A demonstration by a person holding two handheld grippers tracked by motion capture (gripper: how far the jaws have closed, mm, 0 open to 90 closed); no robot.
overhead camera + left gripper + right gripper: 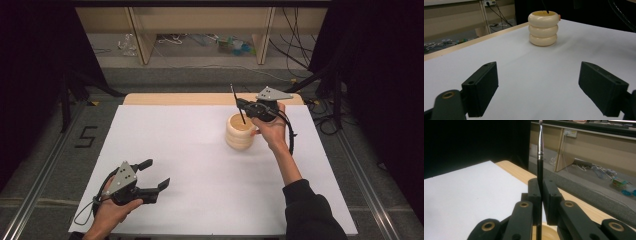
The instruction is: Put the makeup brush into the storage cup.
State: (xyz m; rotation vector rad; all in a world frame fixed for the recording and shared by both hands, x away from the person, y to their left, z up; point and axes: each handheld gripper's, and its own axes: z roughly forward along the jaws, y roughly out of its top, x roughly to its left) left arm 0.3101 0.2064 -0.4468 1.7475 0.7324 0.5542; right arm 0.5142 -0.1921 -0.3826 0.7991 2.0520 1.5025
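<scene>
One white table (200,165) spans the scene; on its far right stands a cream ringed holder (240,132). Left gripper (155,176) rests near the front left corner, jaws wide, nothing between them. Right gripper (240,104) hovers just above the holder, jaws clamped on a thin black brush (238,105), whose lower end dips into the holder's mouth. Step in hand looks like seating the brush; next move calls for a straight lowering, then release.
</scene>
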